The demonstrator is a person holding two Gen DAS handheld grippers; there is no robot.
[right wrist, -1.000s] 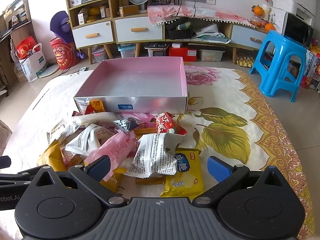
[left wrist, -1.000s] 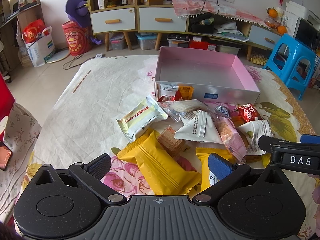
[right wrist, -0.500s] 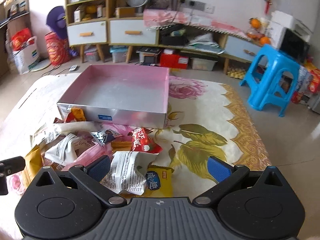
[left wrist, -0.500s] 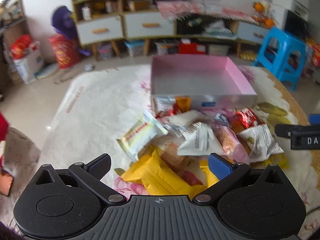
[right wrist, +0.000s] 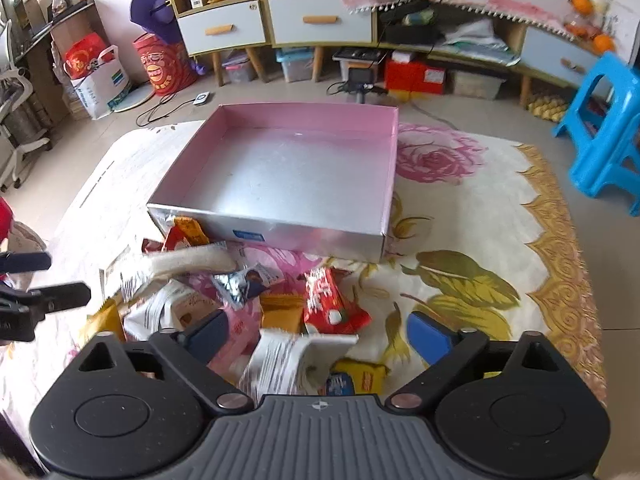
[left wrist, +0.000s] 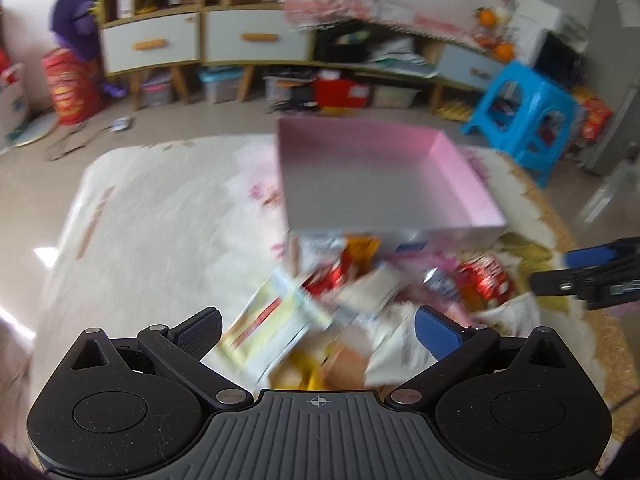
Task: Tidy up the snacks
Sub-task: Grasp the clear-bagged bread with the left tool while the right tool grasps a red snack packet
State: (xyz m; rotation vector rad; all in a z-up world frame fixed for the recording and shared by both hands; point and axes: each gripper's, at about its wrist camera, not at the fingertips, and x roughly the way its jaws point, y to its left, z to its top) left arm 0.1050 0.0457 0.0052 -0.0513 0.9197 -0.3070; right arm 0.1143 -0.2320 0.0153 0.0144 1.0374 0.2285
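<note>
An empty pink box (right wrist: 296, 172) sits on the floral cloth; it also shows in the left wrist view (left wrist: 376, 184). A pile of snack packets lies in front of it: a red packet (right wrist: 326, 300), a long white packet (right wrist: 180, 266), a white printed packet (right wrist: 280, 360), a yellow packet (right wrist: 360, 376). In the blurred left wrist view a pale yellow packet (left wrist: 272, 328) lies between the fingers. My left gripper (left wrist: 318, 330) is open and empty above the pile. My right gripper (right wrist: 318, 334) is open and empty over the white printed packet.
The cloth-covered table (right wrist: 480, 208) drops to a tiled floor. A blue stool (right wrist: 604, 132) stands at the right. Cabinets and storage bins (right wrist: 320, 28) line the back wall. The other gripper shows at the left edge (right wrist: 36, 292) and at the right edge (left wrist: 592, 280).
Both grippers have moved forward and higher over the snack pile, toward the pink box. The left wrist view is now motion-blurred. Both stay open and empty.
</note>
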